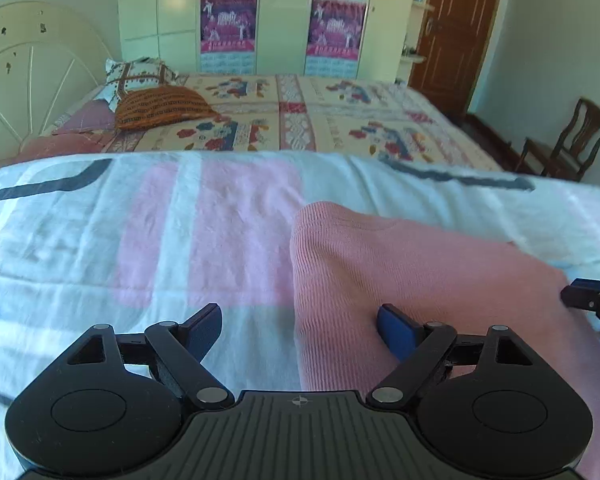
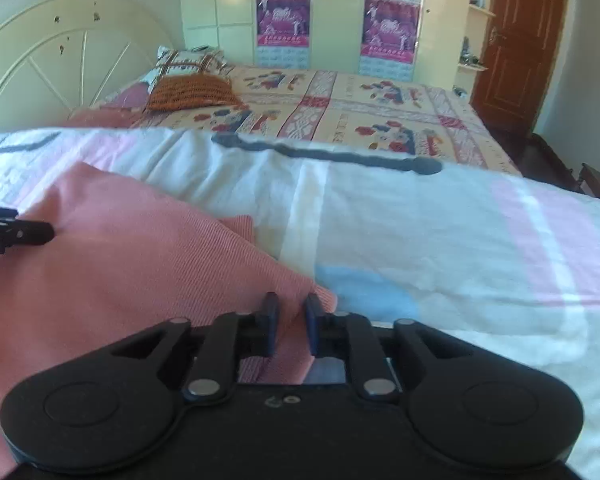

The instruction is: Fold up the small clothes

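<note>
A pink ribbed knit garment (image 1: 420, 272) lies flat on a white sheet with pink and blue patches (image 1: 160, 240). My left gripper (image 1: 300, 320) stands wide open over the garment's left edge. One finger is above the sheet and the other rests on the pink knit, with nothing pinched. In the right wrist view the pink garment (image 2: 140, 248) fills the lower left. My right gripper (image 2: 292, 312) is narrowed on the garment's near right corner, and fabric fills the small gap. Each gripper shows at the edge of the other's view: the right gripper (image 1: 592, 300) and the left gripper (image 2: 16, 232).
The sheet covers a raised surface whose far edge (image 1: 260, 156) meets a bed with a patterned cover (image 1: 340, 120). An orange cushion (image 1: 160, 108) and a headboard (image 1: 32, 72) are at far left. A wardrobe, a brown door and a wooden chair (image 1: 572, 140) stand behind.
</note>
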Action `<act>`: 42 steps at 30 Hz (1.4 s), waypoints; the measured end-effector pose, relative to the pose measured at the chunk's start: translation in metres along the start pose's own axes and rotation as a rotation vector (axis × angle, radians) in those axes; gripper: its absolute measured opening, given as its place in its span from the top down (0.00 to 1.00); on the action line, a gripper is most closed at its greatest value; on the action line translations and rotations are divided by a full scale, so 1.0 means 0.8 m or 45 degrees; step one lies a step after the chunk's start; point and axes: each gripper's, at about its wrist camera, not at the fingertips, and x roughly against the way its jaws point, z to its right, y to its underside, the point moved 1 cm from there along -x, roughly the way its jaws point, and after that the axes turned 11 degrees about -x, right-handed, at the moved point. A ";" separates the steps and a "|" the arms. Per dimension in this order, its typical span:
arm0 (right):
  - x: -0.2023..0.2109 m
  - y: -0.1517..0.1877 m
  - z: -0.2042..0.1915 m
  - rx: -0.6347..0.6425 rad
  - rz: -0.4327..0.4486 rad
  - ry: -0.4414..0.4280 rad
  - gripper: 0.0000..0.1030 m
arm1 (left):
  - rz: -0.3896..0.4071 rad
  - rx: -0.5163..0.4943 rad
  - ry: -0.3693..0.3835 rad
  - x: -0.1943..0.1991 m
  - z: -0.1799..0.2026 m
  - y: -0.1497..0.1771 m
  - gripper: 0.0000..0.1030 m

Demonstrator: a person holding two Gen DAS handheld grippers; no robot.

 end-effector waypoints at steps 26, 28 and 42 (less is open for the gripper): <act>0.110 0.086 0.074 -0.455 -0.086 -0.354 0.50 | -0.009 -0.055 -0.026 0.091 0.035 0.068 0.17; 0.113 0.084 0.070 -0.444 -0.078 -0.367 0.49 | -0.014 -0.063 -0.034 0.091 0.038 0.069 0.17; 0.069 0.088 0.092 -0.683 -0.217 -0.508 0.42 | -0.103 0.296 0.309 0.052 -0.025 0.084 0.17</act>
